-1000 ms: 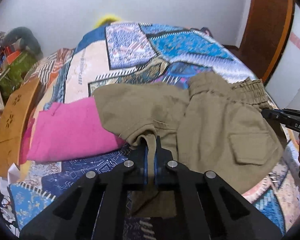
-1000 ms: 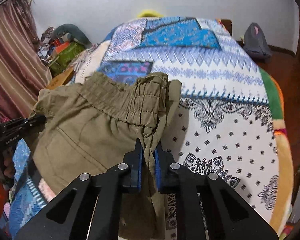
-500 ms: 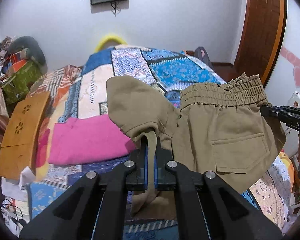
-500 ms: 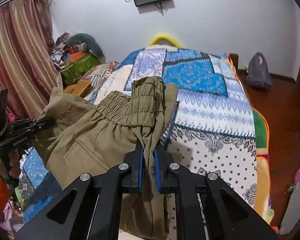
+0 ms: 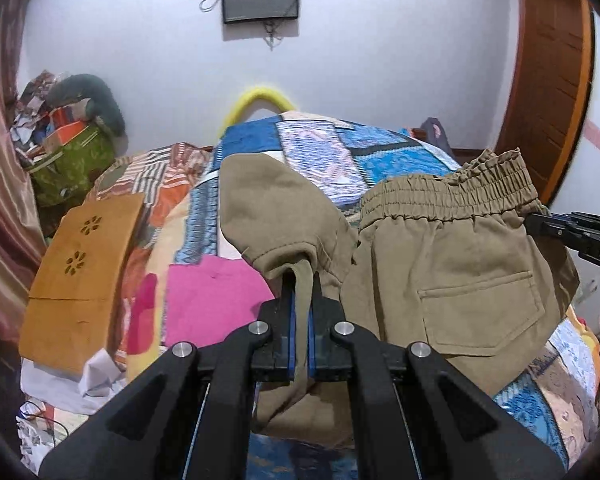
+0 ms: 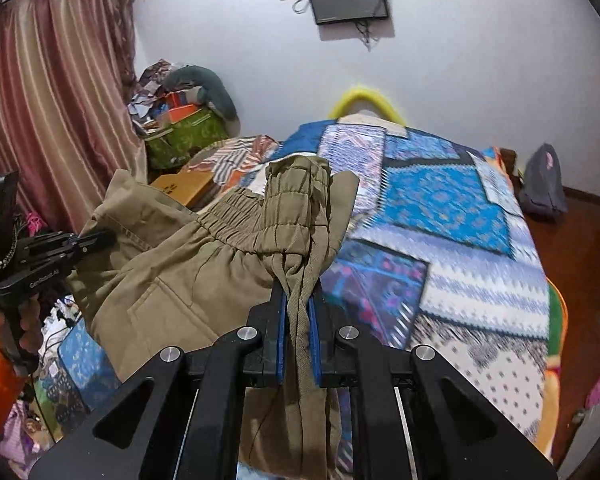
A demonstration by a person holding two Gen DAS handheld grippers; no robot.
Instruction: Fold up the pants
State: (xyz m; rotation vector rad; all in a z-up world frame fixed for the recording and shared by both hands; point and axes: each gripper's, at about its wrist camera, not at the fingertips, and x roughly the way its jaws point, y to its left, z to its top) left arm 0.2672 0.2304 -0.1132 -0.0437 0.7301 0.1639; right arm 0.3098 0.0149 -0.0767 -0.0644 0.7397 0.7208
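Left gripper (image 5: 301, 304) is clamping a hem fold of the khaki pants (image 5: 452, 280); right gripper (image 6: 299, 312) is pinching the bunched waistband. Pants are hanging lifted above the patchwork bed (image 6: 452, 200). Judged step: lift-and-spread; next, lowering flat.

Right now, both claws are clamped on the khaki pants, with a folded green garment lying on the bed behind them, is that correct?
Not quite: the folded garment is pink, not green, as the left wrist view shows. The rest holds: the left claw and right claw are both clamped on the khaki pants, over the bed.
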